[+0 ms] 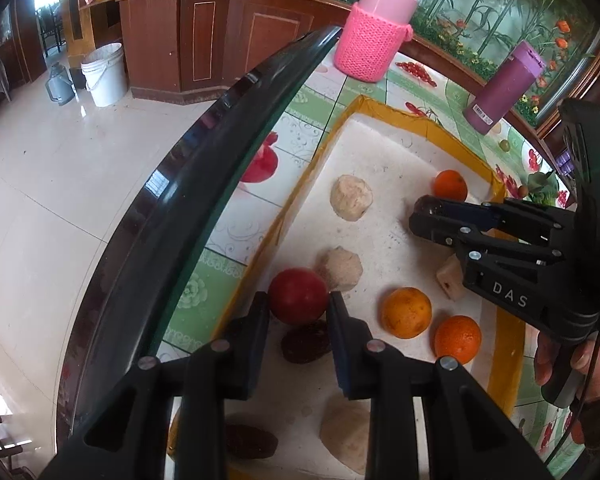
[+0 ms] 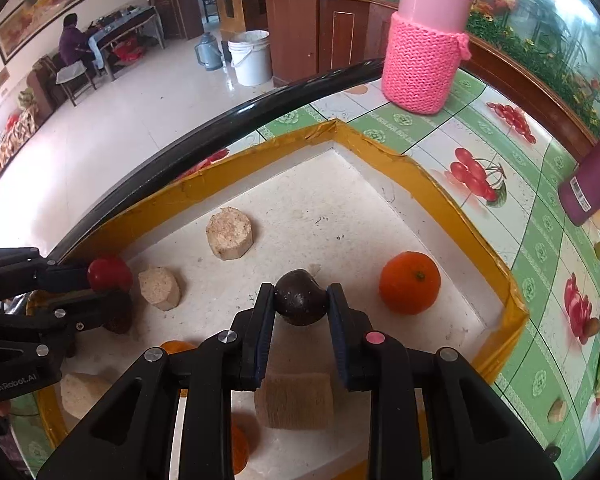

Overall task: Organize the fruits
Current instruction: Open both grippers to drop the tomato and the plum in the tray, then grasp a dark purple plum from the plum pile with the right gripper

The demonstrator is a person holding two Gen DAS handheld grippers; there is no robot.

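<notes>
While both tools are occupied, the sorting looks to be in its carrying stage: each hand-held gripper has a fruit between its fingers above the white tray (image 2: 380, 200) with the yellow taped rim. The left hand-held gripper (image 1: 298, 300) is closed on a red apple (image 1: 298, 295), seen at lower centre of the left wrist view, close to the tray's left wall and seemingly lifted over a dark fruit (image 1: 306, 340) lying just beneath. The right hand-held gripper (image 2: 300, 300) is clamped on a dark round fruit (image 2: 300, 298) at the centre of the right wrist view, above a tan block (image 2: 294, 400).

Loose in the tray are oranges: two side by side at lower right of the left wrist view (image 1: 406, 312) (image 1: 457, 339), one near the far corner (image 1: 450, 185). Several tan lumps (image 1: 350, 198) lie scattered between them. A pink knitted jar (image 2: 424, 64) and a purple bottle (image 1: 504, 88) stand on the floral worktop (image 2: 480, 152) outside the tray.

No separate bin shows, so grouping likely happens within the tray. My guess is that the apple and dark fruit each need setting down beside their like, lowering gently and opening only once the fruit rests, since round fruit may roll.
</notes>
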